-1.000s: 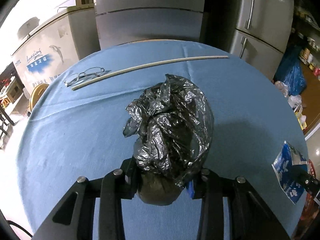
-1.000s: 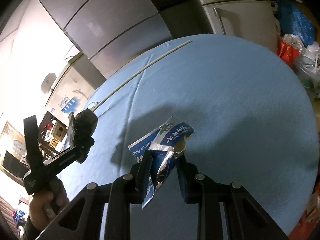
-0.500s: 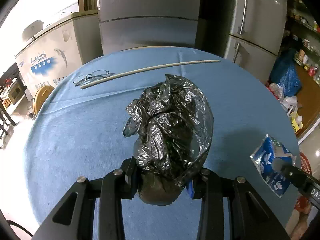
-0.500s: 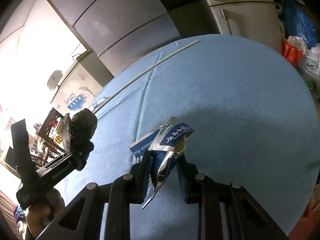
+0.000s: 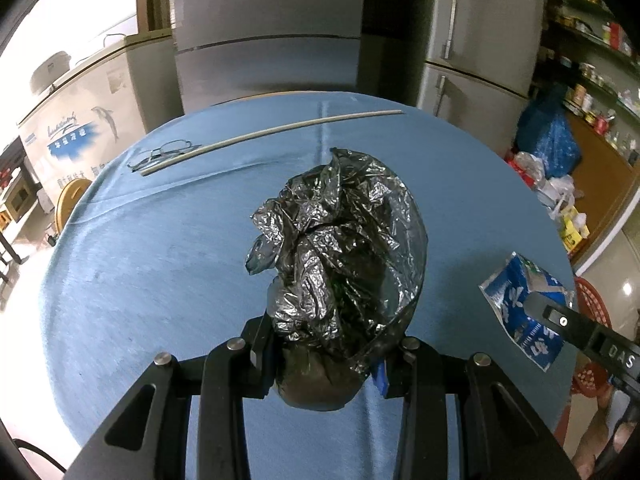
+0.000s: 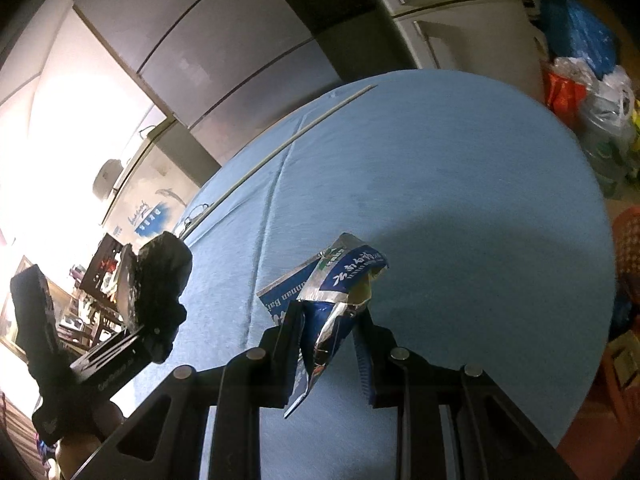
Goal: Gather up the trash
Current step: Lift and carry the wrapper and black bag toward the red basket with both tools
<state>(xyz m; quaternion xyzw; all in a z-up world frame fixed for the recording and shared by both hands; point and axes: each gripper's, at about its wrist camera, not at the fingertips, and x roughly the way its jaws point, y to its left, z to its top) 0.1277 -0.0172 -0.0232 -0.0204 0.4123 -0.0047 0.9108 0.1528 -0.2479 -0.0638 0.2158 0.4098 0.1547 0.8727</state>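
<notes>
Two pieces of trash are held above the blue table (image 5: 120, 280); the crumpled foil wad (image 5: 340, 248) is pinched by the left gripper (image 5: 326, 354) over the table's near middle; the blue wrapper (image 6: 336, 296) is pinched by the right gripper (image 6: 328, 340) over the near right edge; along the far edge lie a pale rod (image 5: 272, 132) and, touching its left end, glasses (image 5: 160, 154); fridges (image 5: 264, 32) stand behind.

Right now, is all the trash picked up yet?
Almost. The left hand-held gripper is shut on the crumpled foil bag, and the right hand-held gripper on the blue wrapper. Both still need binning. Only eyeglasses and a long stick lie on the table.
</notes>
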